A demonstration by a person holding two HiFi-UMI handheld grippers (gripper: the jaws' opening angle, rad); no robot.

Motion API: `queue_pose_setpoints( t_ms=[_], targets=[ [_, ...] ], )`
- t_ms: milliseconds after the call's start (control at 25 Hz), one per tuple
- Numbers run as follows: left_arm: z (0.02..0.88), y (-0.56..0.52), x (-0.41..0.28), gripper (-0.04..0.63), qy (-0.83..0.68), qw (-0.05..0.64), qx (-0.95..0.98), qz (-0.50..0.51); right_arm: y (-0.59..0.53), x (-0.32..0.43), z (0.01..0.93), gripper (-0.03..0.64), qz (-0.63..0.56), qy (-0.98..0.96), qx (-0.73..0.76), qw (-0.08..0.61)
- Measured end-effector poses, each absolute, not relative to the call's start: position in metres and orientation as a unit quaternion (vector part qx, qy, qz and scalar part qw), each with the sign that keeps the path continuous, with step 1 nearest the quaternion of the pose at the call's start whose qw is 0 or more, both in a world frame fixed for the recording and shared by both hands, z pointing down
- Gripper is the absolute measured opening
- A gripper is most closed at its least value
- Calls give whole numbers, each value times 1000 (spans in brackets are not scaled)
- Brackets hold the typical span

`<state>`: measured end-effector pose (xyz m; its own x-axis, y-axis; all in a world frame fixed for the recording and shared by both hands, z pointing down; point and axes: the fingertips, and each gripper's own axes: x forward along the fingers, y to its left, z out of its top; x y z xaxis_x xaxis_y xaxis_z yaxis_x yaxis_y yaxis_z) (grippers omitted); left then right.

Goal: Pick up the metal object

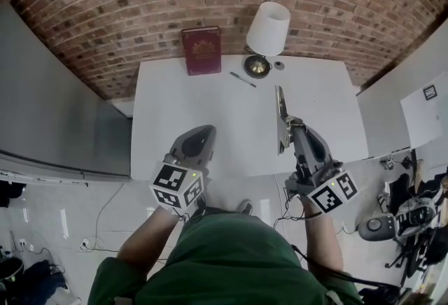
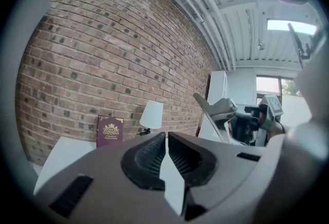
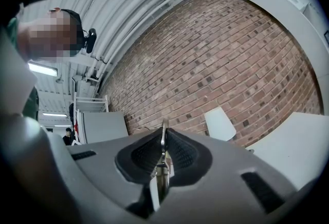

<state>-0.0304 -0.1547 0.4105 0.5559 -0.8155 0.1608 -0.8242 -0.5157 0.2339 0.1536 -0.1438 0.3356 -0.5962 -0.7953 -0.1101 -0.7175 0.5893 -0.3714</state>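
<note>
Grey left gripper point(image 1: 203, 131), jaws clenched, is being held at white table's point(image 1: 210, 104) near edge; thin silver metal object point(image 1: 281, 109) is being grasped by right gripper point(image 1: 288, 131).

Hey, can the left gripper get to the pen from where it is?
Probably yes. Only bare table lies between the left gripper and the pen; its jaws are shut and empty, so they'd need opening first.

White table point(image 1: 175, 122), maroon book point(image 1: 201, 50), white-shaded lamp point(image 1: 267, 31), pen point(image 1: 243, 79), brick wall point(image 1: 140, 3) behind
</note>
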Motion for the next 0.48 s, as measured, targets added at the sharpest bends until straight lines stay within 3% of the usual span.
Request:
queue_pose_setpoints(
  t_ms=[480],
  targets=[
    [411,-156,-30,14,-470,142,871,18,-148,154,337,23,-149,880,-429,136]
  ],
)
